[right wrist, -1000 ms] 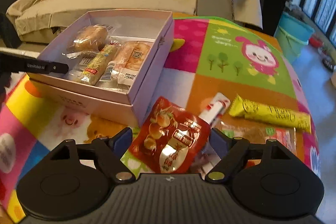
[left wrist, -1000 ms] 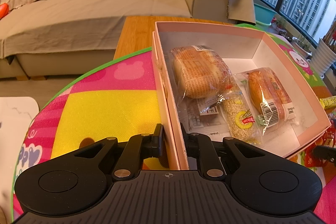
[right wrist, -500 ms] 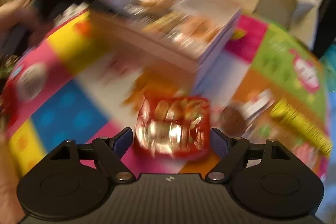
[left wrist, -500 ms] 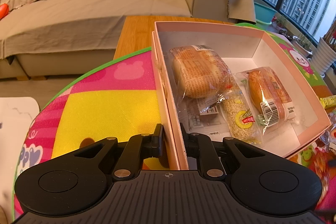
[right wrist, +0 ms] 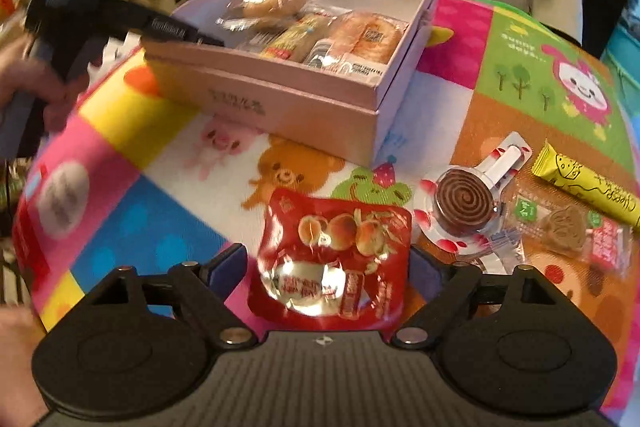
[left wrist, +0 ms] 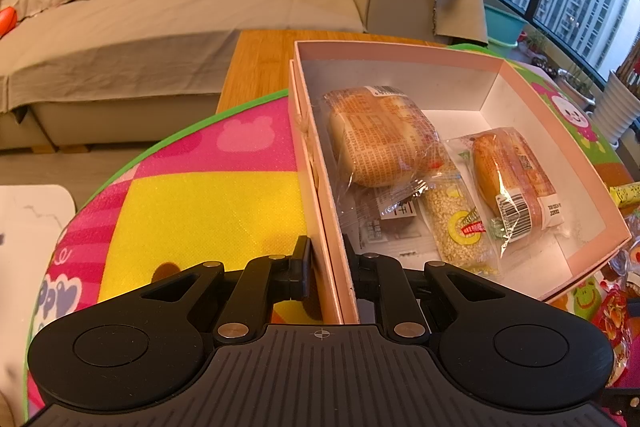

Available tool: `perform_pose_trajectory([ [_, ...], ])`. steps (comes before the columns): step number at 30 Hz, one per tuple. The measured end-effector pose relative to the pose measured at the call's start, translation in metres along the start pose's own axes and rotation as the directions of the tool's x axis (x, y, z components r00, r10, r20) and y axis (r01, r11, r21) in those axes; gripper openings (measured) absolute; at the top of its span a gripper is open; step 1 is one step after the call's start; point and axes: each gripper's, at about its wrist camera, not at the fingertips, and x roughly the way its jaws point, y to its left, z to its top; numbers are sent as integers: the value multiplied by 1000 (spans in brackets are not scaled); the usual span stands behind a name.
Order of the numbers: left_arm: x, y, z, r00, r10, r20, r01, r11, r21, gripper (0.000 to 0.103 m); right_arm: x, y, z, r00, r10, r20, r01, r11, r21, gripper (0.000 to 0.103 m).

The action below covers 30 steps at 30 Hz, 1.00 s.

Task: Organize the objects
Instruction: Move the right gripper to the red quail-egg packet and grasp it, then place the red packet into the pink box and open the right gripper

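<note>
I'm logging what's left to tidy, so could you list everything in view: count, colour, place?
box: one, pink, on the mat, open
bread packs: two, clear wrap, orange-brown, in the box
sesame bar: one, beige, in the box between the breads
flat packet: one, clear, box floor
red pouch: one, on the mat, between the right fingers
lollipop: one, brown spiral, right of the pouch
yellow stick pack: one, mat's right edge
cookie pack: one, clear, below the stick pack
mat: one, multicoloured, on the table
sofa: one, beige, behind
left gripper: black, shut on the box wall
right gripper: black, opening, astride the pouch
hand: one, at the left gripper's handle
</note>
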Motion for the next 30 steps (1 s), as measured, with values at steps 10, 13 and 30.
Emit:
perform_pose_trajectory([
  [10, 0, 0, 0, 1000, 0, 0, 0, 1000, -2, 16, -16, 10, 1, 998, -59, -4, 59, 997, -40, 79],
  [13, -1, 0, 1, 1000, -1, 0, 1, 1000, -2, 15, -38, 17, 8, 996, -61, 58, 65, 996, -67, 79],
  [30, -1, 0, 1, 1000, -3, 0, 3, 1000, -3, 16, -60, 41, 135, 939, -9, 343, 21, 999, -34, 79],
])
